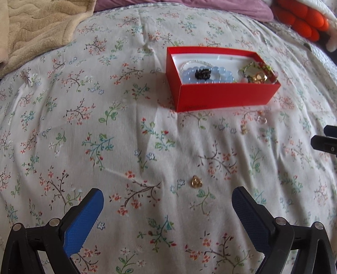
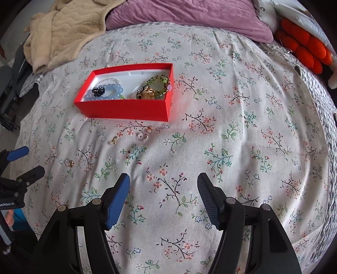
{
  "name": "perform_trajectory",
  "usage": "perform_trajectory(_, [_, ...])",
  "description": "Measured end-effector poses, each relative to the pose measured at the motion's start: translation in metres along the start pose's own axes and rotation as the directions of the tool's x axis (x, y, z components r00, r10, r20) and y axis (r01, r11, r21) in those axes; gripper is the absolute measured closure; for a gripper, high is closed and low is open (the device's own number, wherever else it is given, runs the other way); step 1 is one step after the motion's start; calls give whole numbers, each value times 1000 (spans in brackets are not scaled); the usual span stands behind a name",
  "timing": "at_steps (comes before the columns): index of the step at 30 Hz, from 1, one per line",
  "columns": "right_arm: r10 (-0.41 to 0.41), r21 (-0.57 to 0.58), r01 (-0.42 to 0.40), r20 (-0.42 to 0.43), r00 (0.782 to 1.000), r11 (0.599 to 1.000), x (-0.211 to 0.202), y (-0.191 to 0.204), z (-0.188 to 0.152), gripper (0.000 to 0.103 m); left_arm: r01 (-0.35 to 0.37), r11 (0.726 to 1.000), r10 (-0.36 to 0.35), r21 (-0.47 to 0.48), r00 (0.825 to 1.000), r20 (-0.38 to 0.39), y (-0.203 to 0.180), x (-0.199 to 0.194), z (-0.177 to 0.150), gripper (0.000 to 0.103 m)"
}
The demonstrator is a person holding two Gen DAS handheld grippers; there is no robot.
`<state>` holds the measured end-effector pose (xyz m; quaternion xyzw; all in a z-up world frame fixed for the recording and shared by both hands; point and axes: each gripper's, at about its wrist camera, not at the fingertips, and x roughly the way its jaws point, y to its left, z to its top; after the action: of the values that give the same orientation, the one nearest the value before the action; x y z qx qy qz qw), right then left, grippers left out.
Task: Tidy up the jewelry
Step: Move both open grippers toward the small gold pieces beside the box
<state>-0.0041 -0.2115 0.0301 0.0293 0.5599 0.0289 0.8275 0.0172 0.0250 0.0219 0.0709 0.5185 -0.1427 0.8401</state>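
A red box [image 1: 227,94] [image 2: 126,109] stands on the floral bedspread and holds blue bead bracelets [image 1: 210,73] [image 2: 109,91], a black clip, and green and gold pieces [image 2: 153,88]. A small gold piece [image 1: 197,181] [image 2: 69,162] lies on the cloth just ahead of my left gripper [image 1: 167,200], which is open and empty. Two more small pieces lie in front of the box: a gold one [image 1: 244,129] [image 2: 114,139] and a ring-like one [image 1: 261,118] [image 2: 143,136]. My right gripper [image 2: 163,189] is open and empty, over bare cloth.
A beige blanket [image 2: 63,31] and a purple pillow [image 2: 189,19] lie at the far edge of the bed. An orange plush thing [image 2: 303,48] sits at the far right. The left gripper shows at the left edge of the right wrist view [image 2: 23,166].
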Motion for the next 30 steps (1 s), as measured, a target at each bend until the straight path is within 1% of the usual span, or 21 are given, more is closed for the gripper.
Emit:
perform_trajectory(5, [-27,-46,26,-31,999,999,9,4,-11,33,-16,1000,17,19,1000,-26,2,8,-11,1])
perform_trajectory(9, [-58,-74,57,-20,998,996,12,6,-18,19,-24,999,24,21,999,-37,3,14,-18,1])
perform_trajectory(13, [-72,-89,71,-5,997,993,17,8,-24,11,-29,999,31,27,999,-44,4,23,-26,1])
perform_trajectory(16, [-89,-111,88,-2,996,990,24,9,-28,8,-46,997,47,54,998,-29,0,29,-32,1])
perform_trajectory(18, [-96,-132,95,1,995,987,30,11,-30,8,-41,996,43,76,999,-19,-3,34,-35,1])
perform_trajectory(23, [-69,-177,72,25,997,982,45,23,-34,7,-53,993,51,109,998,22,-8,46,-39,1])
perform_trajectory(26, [-60,-218,59,3,998,974,57,31,-35,7,-53,992,49,114,998,40,-10,51,-40,1])
perform_trajectory(28, [-73,-237,70,-3,997,969,66,36,-38,4,-54,991,48,120,997,52,-10,53,-40,1])
perform_trajectory(29, [-80,-237,79,7,997,968,68,36,-39,0,-52,991,45,121,997,64,-10,54,-40,1])
perform_trajectory(30, [-74,-230,74,9,997,970,71,35,-39,0,-50,991,41,121,996,77,-9,54,-41,1])
